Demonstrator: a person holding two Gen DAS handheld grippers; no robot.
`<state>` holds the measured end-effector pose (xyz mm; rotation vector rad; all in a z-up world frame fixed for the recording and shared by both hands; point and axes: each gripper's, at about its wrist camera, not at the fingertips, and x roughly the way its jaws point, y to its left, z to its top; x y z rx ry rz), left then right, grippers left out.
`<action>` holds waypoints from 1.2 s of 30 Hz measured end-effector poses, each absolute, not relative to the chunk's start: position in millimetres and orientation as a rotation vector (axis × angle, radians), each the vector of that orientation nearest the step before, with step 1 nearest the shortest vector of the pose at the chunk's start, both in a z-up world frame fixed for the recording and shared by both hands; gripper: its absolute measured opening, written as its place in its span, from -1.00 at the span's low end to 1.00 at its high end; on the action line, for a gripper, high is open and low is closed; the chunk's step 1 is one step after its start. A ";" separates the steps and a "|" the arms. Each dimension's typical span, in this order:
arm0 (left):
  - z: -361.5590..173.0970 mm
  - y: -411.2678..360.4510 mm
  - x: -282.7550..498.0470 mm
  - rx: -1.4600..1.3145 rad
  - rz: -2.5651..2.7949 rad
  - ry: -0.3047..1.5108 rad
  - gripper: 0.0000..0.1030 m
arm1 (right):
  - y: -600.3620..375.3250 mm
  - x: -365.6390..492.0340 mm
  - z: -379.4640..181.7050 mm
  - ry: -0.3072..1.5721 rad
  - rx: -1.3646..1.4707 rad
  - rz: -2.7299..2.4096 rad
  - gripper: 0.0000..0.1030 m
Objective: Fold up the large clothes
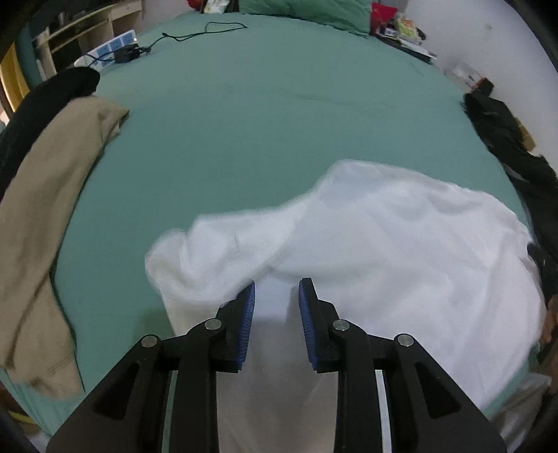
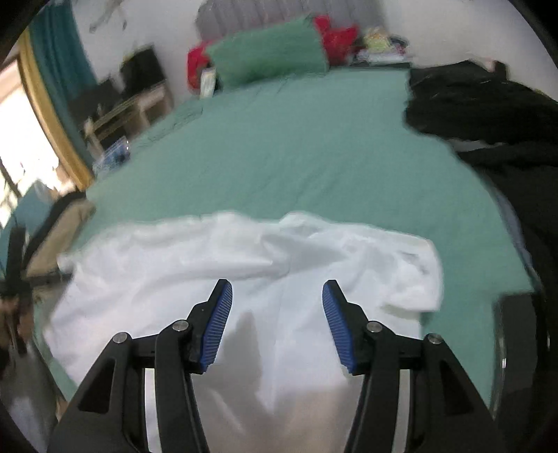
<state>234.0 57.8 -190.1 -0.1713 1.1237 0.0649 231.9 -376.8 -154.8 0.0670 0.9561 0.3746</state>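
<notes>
Green pillow [image 2: 268,50] at the bed's head, black cable [image 1: 195,33], wooden shelf [image 2: 129,111] beside

Dim, soft daylight from window [image 2: 21,139]; motion blur; fisheye-bent edges.

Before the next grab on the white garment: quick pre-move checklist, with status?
1. Left claw empty, blue pads apart: ok.
2. Right claw empty, open wider: ok.
3. White garment flat for folding: not ok, bunched and rumpled.
4. Garment fully on green bed: cannot tell, near edge runs under the claws.
5. Tan garment and black clothes apart from the white one: ok.
6. Sharp view of hems: not ok, blurred.
</notes>
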 end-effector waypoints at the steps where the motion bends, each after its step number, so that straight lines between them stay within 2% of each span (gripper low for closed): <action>1: -192.9 62.5 243.8 -0.177 0.081 1.133 -0.46 | -375.8 238.7 -161.9 0.991 0.053 0.375 0.06; 4: -198.8 79.9 270.4 -0.202 0.145 1.147 -0.46 | -382.1 254.0 -182.4 1.087 0.051 0.339 0.06; 12: -195.9 100.4 310.1 -0.152 0.346 1.116 -0.46 | -424.3 279.3 -176.9 1.016 -0.002 0.033 0.06; 17: -177.0 59.2 305.6 -0.184 0.189 1.048 -0.46 | -449.3 281.7 -155.5 0.905 0.111 -0.026 0.06; 20: -172.4 6.7 314.3 -0.082 -0.007 1.064 -0.46 | -426.1 284.7 -150.8 0.901 0.095 0.120 0.27; 21: -172.0 -6.0 314.7 -0.045 -0.052 1.067 -0.46 | -414.8 288.5 -153.9 0.920 0.080 0.179 0.29; 23: -170.3 -40.0 320.5 0.055 -0.130 1.049 -0.33 | -394.6 294.7 -158.4 0.941 0.020 0.258 0.29; 25: -169.6 -62.3 328.0 0.121 -0.169 1.030 -0.04 | -376.7 307.7 -165.6 0.969 -0.097 0.289 0.29; 29: -177.3 -86.7 355.9 0.171 -0.210 1.061 -0.03 | -360.9 316.3 -184.4 1.012 -0.374 0.305 0.29; 32: -195.9 -89.6 377.2 0.204 -0.250 1.160 -0.03 | -385.6 320.1 -187.2 1.045 -0.234 0.378 0.28; 33: -198.7 -91.7 380.6 0.212 -0.250 1.158 -0.03 | -389.2 321.2 -186.7 1.044 -0.205 0.390 -0.01; 34: -196.5 -93.5 381.7 0.212 -0.250 1.120 -0.26 | -388.9 319.9 -186.0 1.037 -0.215 0.399 -0.25; 35: -196.5 -94.3 383.1 0.213 -0.252 1.104 -0.63 | -387.1 318.9 -184.1 1.028 -0.226 0.413 -0.85; 36: -196.8 -94.6 384.7 0.212 -0.249 1.103 -1.00 | -384.0 318.1 -181.0 1.022 -0.228 0.443 -0.97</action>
